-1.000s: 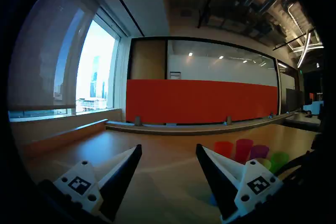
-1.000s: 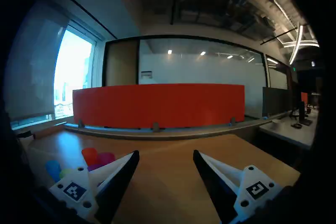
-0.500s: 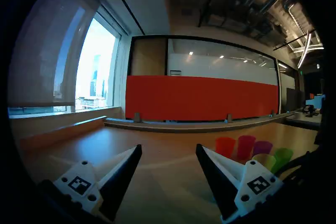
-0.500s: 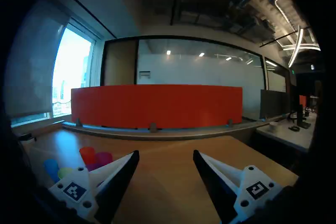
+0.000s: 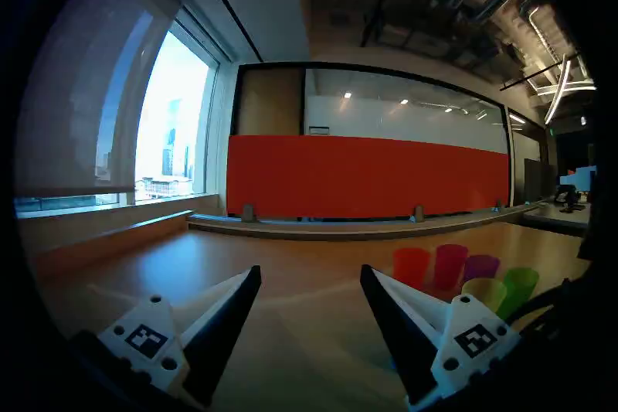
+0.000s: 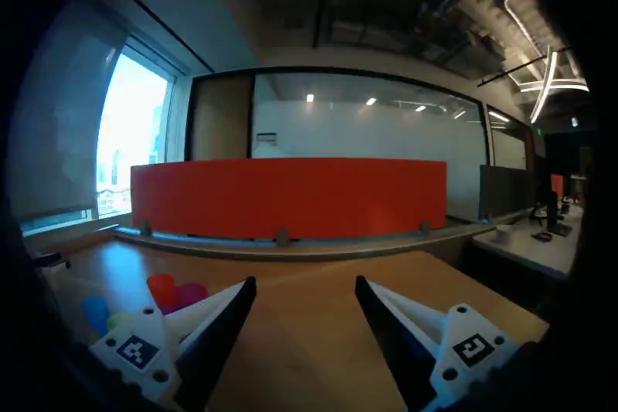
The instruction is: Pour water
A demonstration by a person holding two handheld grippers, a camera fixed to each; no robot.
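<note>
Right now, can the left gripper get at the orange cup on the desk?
Probably yes: the left gripper is open and empty, and the orange cup stands ahead to its right, with only bare desk between them.

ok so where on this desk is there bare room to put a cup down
Bare desk runs from the window ledge to the cups, ahead of the left tongs. Right of the cups, ahead of the right tongs, it is bare up to the orange divider. The cup cluster is crowded.
</note>
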